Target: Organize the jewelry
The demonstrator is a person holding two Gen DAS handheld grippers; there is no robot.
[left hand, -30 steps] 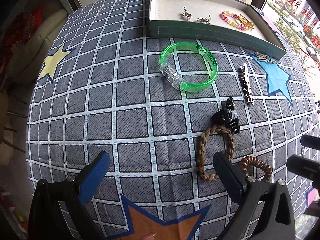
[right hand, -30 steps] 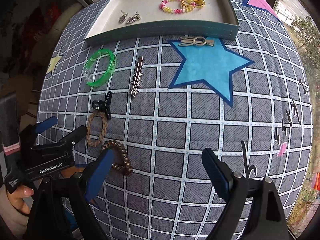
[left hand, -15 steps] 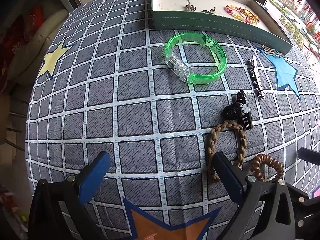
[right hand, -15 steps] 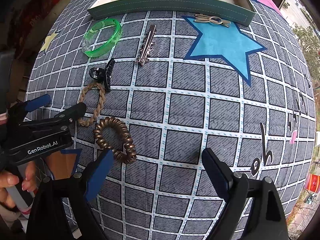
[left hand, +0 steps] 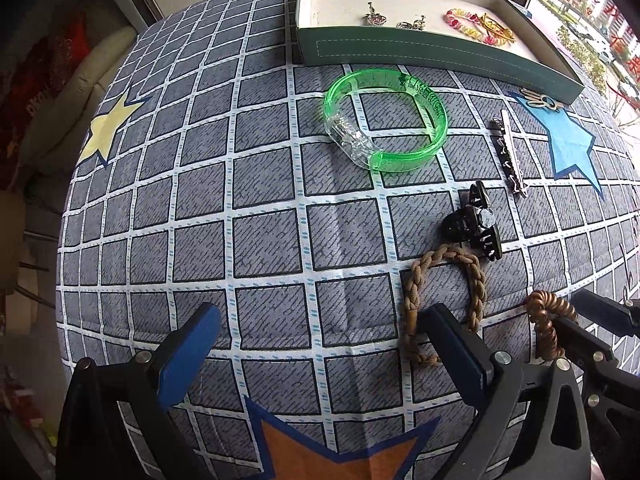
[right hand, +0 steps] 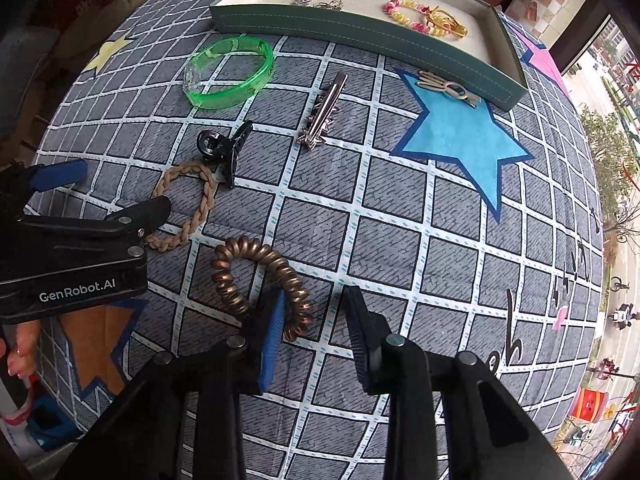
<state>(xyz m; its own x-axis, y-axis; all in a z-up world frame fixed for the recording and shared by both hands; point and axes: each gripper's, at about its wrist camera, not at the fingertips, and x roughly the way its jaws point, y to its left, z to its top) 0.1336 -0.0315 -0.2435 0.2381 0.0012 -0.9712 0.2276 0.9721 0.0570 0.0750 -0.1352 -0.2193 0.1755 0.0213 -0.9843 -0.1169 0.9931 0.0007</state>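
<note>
A copper spiral hair tie [right hand: 260, 280] lies on the checked cloth. My right gripper [right hand: 316, 316] is low over it, half closed, its left pad inside the loop and the near side of the coil between the jaws. The tie also shows in the left wrist view [left hand: 546, 326]. My left gripper [left hand: 316, 344] is open and empty; its right finger sits over a braided brown loop [left hand: 440, 296]. Farther off lie a black claw clip [left hand: 474, 226], a green bangle [left hand: 386, 124], a silver barrette [left hand: 510, 152] and a gold clip [right hand: 448, 88].
A green tray [left hand: 420, 48] at the far edge holds earrings [left hand: 376, 18], a pink-yellow bead bracelet [left hand: 468, 26] and a gold piece. The left gripper's body [right hand: 76, 252] is close on the left in the right wrist view. The cloth falls off to the left.
My right gripper has dropped and moved in over the spiral hair tie, and its jaws have narrowed around the coil. My left gripper has edged forward and stayed open.
</note>
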